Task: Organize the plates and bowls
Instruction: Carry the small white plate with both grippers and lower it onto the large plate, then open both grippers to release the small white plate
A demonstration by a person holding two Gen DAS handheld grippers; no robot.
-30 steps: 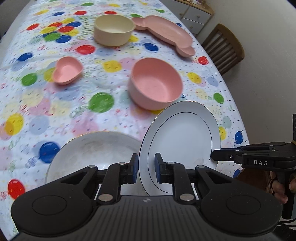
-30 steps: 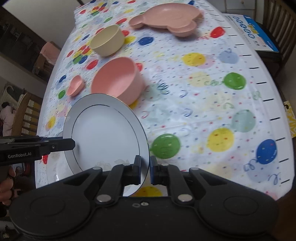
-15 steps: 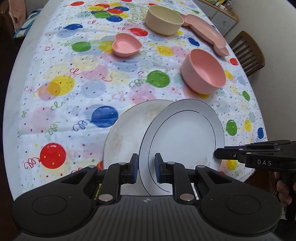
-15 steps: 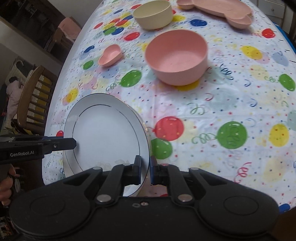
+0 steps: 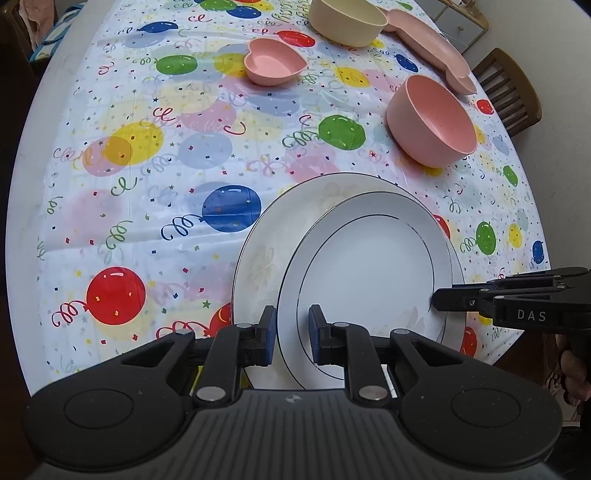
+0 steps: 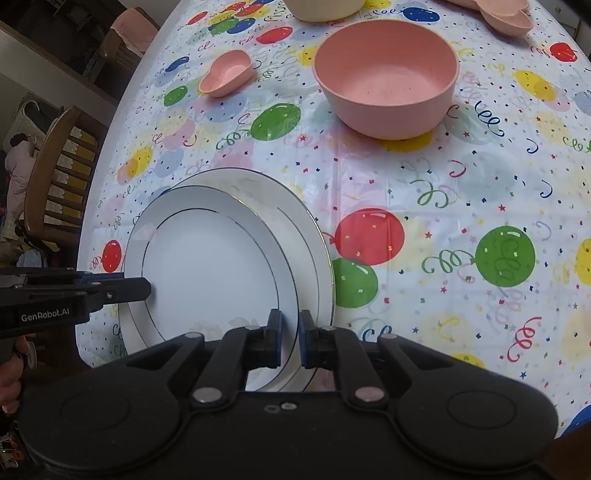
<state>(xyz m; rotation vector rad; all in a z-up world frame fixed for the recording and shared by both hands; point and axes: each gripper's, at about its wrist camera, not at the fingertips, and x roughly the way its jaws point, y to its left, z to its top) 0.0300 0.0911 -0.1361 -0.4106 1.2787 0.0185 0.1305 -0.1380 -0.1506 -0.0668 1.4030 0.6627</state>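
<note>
On the bench (image 5: pixel 122 173) a big white plate (image 5: pixel 266 254) lies flat near the front edge, with a smaller plate (image 5: pixel 369 266) held over it off-centre — left gripper (image 5: pixel 291 334) and right gripper (image 6: pixel 290 339) each with jaws pinched on its rim. Round, it has no long axis, face up. Uneven release could clatter it down or slide it off.

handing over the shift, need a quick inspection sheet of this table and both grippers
surface: table under balloon-print cloth
job's things: black-rimmed plate held over larger white plate; pink bowl, heart dish, cream bowl, pink tray apart
clutter: nothing seen
grippers: left hand-held gripper and right hand-held gripper shut on plate's opposite edges
cables: nothing seen
surroundings: wooden chairs, drawers
</note>
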